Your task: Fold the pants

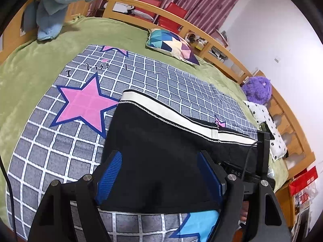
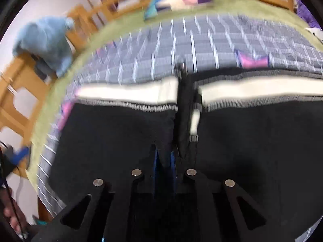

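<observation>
Black pants (image 1: 161, 141) with a white side stripe (image 1: 153, 102) lie on a grey checked sheet (image 1: 60, 141) with pink stars. My left gripper (image 1: 159, 161) is open, its blue pads either side of the black fabric, just above it. In the blurred right wrist view the pants (image 2: 252, 141) fill the lower frame, with the white stripe (image 2: 129, 92) across the middle. My right gripper (image 2: 164, 157) is shut on a pinch of the black fabric near a fold. The right gripper's body also shows in the left wrist view (image 1: 262, 157).
The sheet lies on a green bedcover (image 1: 30, 70) inside a wooden bed frame (image 1: 201, 34). A patterned cushion (image 1: 171, 44), a blue plush (image 1: 58, 6), a purple plush (image 1: 257, 89) and a dotted pillow (image 1: 268, 125) sit around the edges.
</observation>
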`<state>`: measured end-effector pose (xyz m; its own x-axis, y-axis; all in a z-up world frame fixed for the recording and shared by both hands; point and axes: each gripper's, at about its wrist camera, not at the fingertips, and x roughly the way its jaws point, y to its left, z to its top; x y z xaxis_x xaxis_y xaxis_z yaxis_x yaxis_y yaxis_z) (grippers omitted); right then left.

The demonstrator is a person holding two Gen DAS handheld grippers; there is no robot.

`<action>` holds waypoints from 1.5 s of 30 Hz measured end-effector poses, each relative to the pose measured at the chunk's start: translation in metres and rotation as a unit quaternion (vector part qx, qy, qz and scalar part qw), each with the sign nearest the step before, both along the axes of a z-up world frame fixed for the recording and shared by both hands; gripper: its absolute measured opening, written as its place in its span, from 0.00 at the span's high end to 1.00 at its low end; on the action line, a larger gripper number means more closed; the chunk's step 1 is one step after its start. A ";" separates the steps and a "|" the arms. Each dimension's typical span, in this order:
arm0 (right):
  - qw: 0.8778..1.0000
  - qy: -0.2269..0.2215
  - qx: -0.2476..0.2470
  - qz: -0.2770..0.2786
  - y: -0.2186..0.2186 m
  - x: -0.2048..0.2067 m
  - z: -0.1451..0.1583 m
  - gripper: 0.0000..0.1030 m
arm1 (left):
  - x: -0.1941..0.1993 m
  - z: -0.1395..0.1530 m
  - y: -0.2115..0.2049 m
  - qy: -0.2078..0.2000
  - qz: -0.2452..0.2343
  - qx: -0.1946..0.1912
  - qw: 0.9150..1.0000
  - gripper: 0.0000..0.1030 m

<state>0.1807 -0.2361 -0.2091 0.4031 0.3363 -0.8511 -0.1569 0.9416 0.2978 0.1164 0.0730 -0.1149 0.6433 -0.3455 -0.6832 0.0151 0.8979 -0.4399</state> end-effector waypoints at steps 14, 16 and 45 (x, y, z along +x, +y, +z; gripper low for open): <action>0.997 -0.070 0.012 -0.006 -0.014 -0.076 0.023 0.92 | 0.002 0.007 0.065 -0.014 0.056 0.109 0.992 0.26; 0.990 -0.110 0.080 -0.025 -0.038 -0.094 0.043 0.95 | -0.004 0.005 0.065 -0.016 0.047 0.132 0.990 0.26; 0.998 -0.058 0.012 -0.036 -0.048 0.033 -0.002 0.86 | 0.041 -0.069 0.039 0.048 -0.070 0.067 0.994 0.26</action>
